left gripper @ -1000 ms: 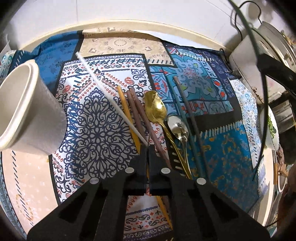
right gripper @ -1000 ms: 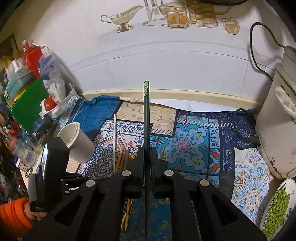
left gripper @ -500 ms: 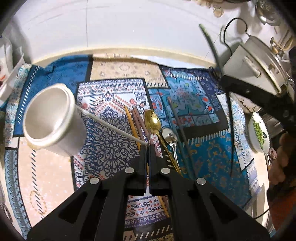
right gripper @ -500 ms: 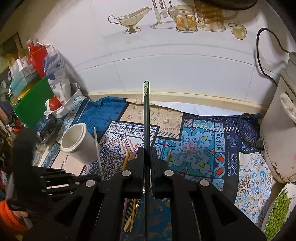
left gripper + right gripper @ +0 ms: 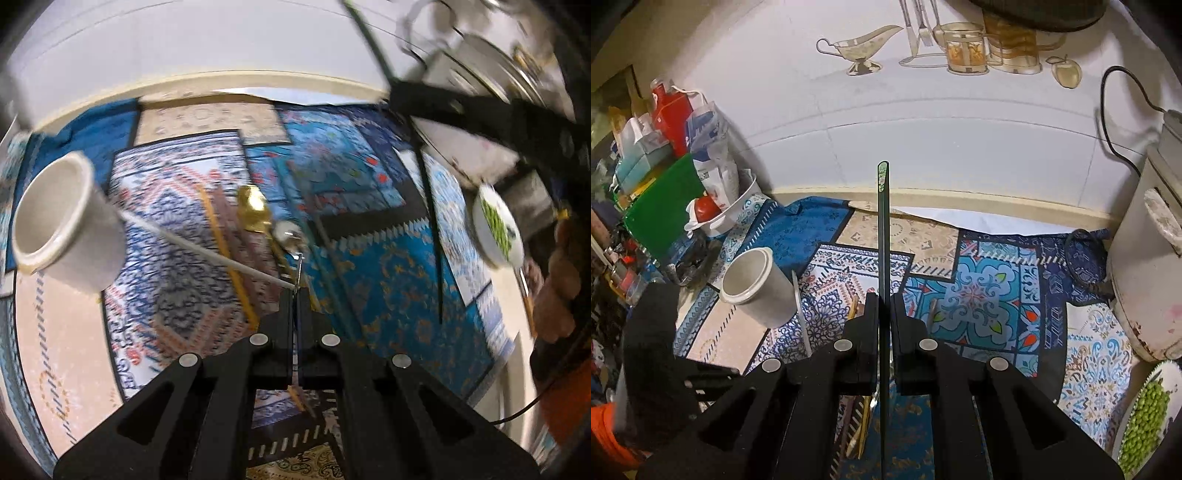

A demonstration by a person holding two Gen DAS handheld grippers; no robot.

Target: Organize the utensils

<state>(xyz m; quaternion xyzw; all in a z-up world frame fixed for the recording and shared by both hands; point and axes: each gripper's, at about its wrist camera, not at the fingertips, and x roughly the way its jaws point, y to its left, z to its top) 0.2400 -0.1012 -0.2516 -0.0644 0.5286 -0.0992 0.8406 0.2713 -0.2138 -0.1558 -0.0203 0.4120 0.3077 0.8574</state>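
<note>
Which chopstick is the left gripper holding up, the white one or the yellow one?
The white chopstick. The left gripper pinches its end, lifted toward the white cup. The yellow chopstick lies on the cloth.

Bare cloth [image 5: 979,306] lies open between the cup [image 5: 753,291] and cooker [image 5: 1145,288].

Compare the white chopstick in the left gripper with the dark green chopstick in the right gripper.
The white chopstick slants sideways from the left gripper toward the white cup; the dark green chopstick runs straight out along the right gripper. The white one is pinched near its end, the green one farther along. Both are slim sticks clamped in shut jaws.
</note>
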